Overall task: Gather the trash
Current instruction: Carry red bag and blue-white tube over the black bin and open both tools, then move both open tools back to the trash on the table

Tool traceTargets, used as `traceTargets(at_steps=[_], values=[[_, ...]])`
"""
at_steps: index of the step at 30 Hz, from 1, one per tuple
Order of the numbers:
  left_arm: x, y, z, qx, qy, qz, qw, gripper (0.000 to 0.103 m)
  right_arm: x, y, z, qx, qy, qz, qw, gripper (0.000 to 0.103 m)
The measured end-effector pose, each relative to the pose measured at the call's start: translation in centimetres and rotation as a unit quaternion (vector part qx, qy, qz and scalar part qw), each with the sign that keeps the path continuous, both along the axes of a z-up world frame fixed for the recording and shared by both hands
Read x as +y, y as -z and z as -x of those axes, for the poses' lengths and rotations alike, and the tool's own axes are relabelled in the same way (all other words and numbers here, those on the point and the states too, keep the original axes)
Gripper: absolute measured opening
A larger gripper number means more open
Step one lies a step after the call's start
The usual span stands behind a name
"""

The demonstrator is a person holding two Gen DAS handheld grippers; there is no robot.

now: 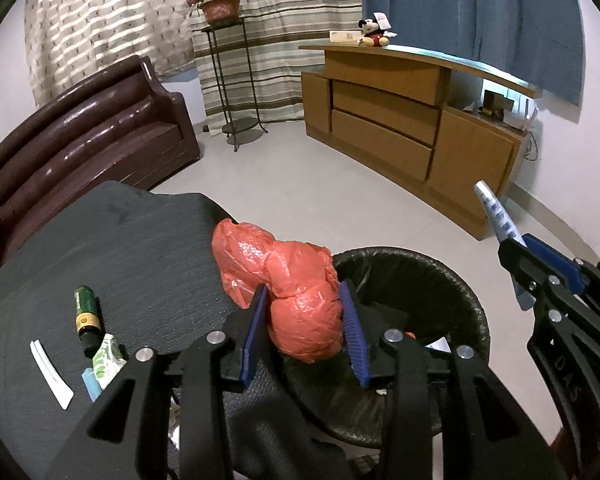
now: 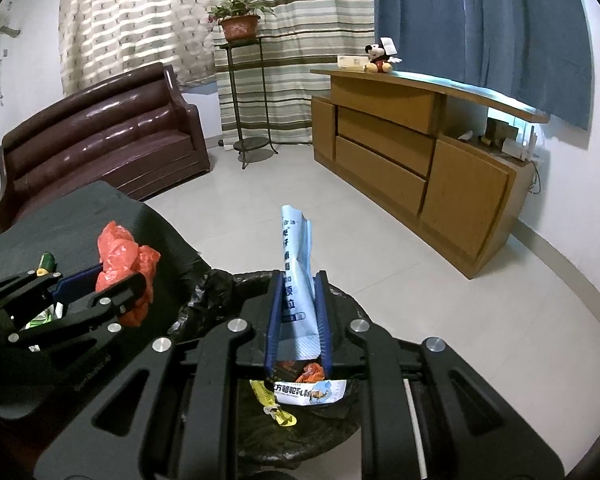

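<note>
Trash bag squeezed by left hand-held gripper

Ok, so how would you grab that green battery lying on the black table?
Take the green battery across the middle of its round body, coming from above. It lies flat on the black table, so its long sides are free for the pads. Its near end sits against a green-and-white wrapper, so gripping it end to end looks awkward.
</note>
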State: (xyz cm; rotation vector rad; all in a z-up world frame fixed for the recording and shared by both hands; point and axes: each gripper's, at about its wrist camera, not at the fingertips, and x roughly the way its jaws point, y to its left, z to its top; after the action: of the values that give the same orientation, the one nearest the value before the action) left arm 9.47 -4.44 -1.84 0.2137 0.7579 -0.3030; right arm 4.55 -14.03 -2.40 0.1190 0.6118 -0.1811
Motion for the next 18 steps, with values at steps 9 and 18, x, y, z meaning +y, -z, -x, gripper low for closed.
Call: traceTargets(at_steps=[9,18], values=[[0.0,0.3,0.0,0.002,-0.003,-0.002,1.0000,0.054,-0.2,-0.2,0.2,-0.007,0.004,0.004,1.000,0.034],[1.7,-1.0,1.0,-0.003,-0.021,0.013,0.9997,0.065,-0.3,-0.9,1.4,-0.018,0.008,-0.004,1.000,0.060]])
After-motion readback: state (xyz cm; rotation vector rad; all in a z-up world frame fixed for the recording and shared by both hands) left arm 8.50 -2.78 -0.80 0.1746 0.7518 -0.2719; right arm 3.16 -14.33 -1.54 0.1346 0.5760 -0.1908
